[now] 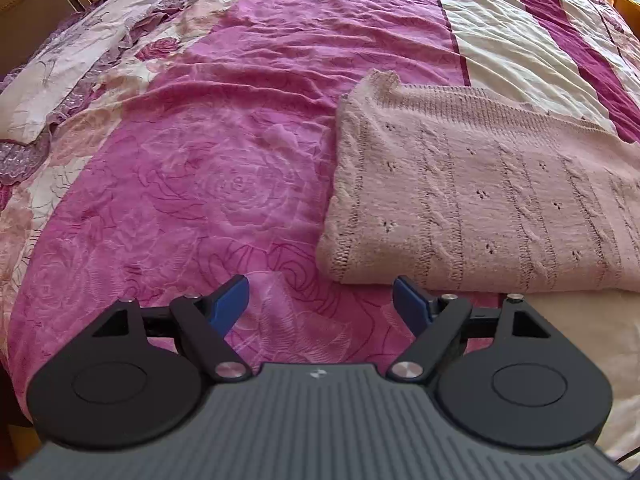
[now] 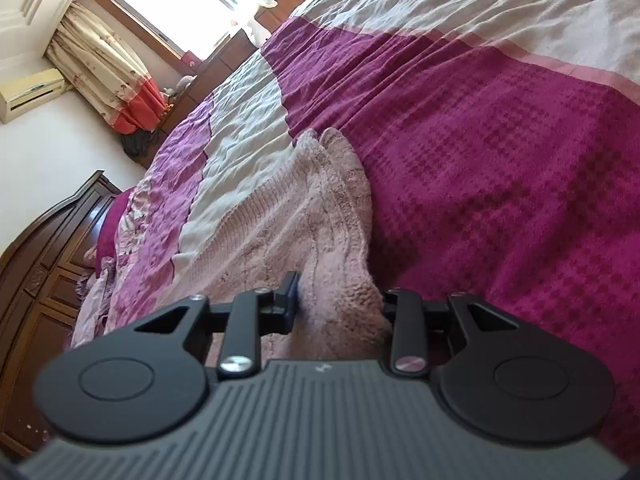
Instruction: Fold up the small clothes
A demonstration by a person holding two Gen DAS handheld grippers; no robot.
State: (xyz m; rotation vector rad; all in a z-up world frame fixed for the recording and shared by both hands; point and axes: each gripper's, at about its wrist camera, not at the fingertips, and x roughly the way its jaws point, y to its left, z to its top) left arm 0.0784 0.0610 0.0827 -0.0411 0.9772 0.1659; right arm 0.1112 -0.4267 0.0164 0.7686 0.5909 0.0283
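Wrinkled bedspread (image 1: 240,128) w/ folded pink cable-knit sweater (image 1: 480,200)

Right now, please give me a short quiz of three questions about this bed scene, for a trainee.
1. True or false: the left hand-held gripper holds the pink knitted sweater.
2. Which hand-held gripper has sweater fabric between its fingers? A) left B) right
3. Fill in: the sweater lies on the ____.

Key: 1 false, it is open over the bedspread; 2 B; 3 bedspread.
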